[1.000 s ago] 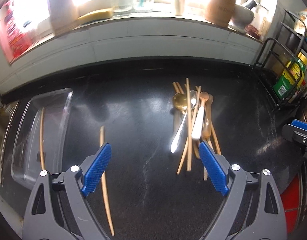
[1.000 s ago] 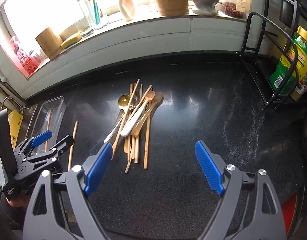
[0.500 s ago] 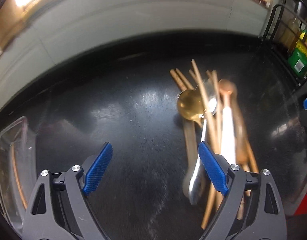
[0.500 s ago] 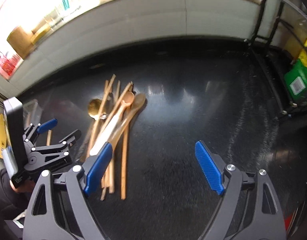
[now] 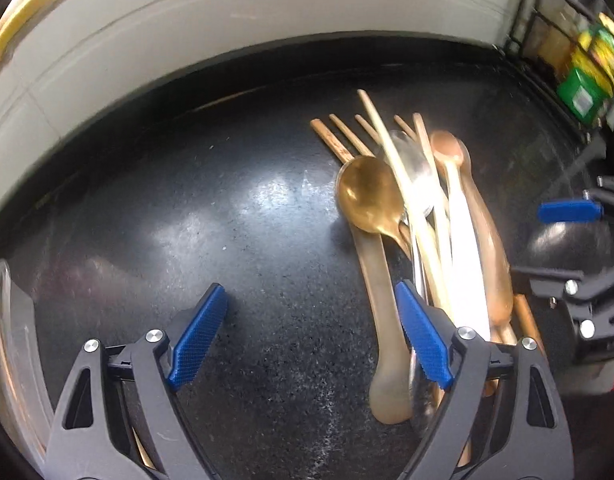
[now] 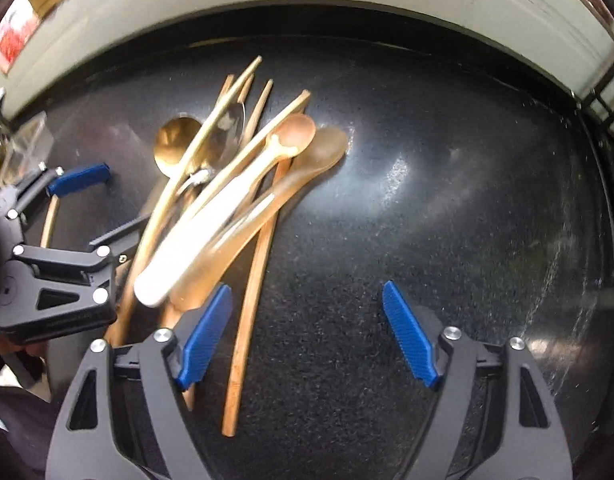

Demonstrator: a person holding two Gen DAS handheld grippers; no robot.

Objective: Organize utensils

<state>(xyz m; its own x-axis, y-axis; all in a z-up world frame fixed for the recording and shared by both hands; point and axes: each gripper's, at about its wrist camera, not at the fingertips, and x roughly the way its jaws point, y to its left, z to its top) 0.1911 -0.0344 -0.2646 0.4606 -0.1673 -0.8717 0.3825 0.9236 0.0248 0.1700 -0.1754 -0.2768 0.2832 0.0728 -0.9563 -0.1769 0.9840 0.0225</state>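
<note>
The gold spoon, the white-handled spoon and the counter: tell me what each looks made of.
Gold spoon: probably metal with a brushed brass-like finish; its bowl shows a soft metallic sheen.
White-handled spoon: wooden-looking matte tan bowl on a glossy white handle, perhaps ceramic or plastic.
Counter: likely polished dark stone; black, finely speckled, with bright reflections.

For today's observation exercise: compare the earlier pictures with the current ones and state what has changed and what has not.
Both grippers came down close over the utensil pile. The left gripper and right gripper have just been closing slightly, with only bare counter between the jaws. Nothing is gripped. The pile lies as before.
</note>
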